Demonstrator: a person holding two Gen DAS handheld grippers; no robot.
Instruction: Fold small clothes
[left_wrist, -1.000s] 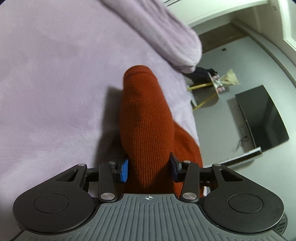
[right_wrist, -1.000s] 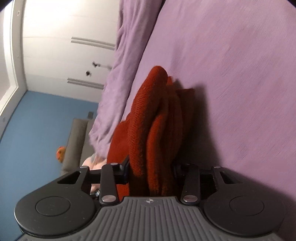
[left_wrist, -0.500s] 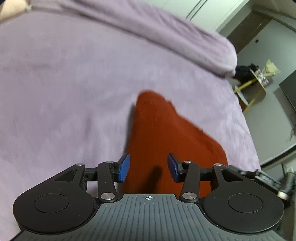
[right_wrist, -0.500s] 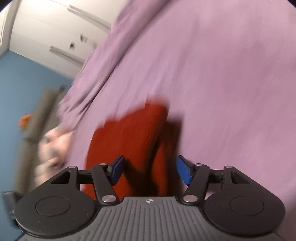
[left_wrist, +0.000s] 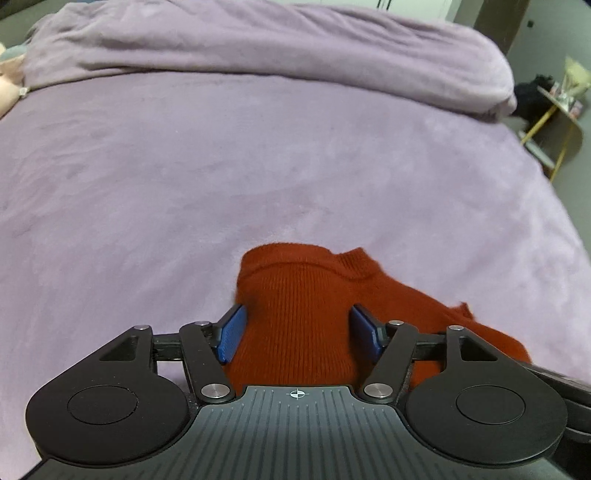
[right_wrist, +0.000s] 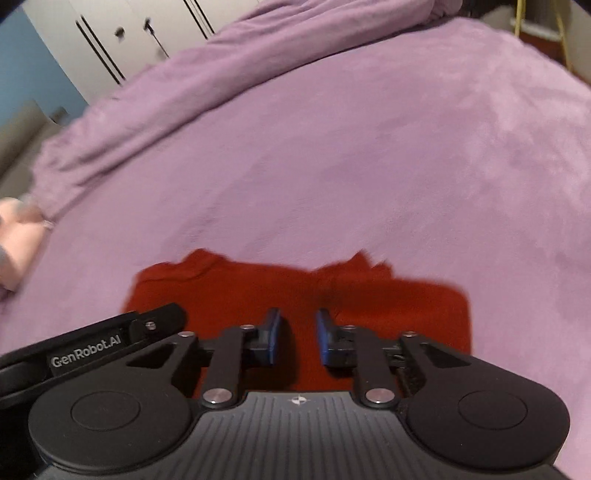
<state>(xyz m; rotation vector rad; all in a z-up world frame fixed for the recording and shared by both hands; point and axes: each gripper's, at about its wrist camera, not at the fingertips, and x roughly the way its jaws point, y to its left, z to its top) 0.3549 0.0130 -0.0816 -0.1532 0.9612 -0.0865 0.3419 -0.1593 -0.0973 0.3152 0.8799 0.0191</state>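
Here, purple bedspread (left_wrist: 258, 166), white wardrobe doors (right_wrist: 122, 40), blue wall (right_wrist: 22, 66)

A wide bed covered with a soft, plush lilac blanket (left_wrist: 258, 166) fills both views, its surface smooth with faint brushed marks. Along the far edge a bunched, rolled-up duvet of the same lilac fabric (left_wrist: 277, 48) lies across the bed in a long, wrinkled ridge. Near the front, a rust-red ribbed knit garment (left_wrist: 303, 314) lies flat on the blanket, folded into a roughly rectangular shape with uneven upper edges. At the far left a pale pink soft object (right_wrist: 16, 251) rests, blurred.
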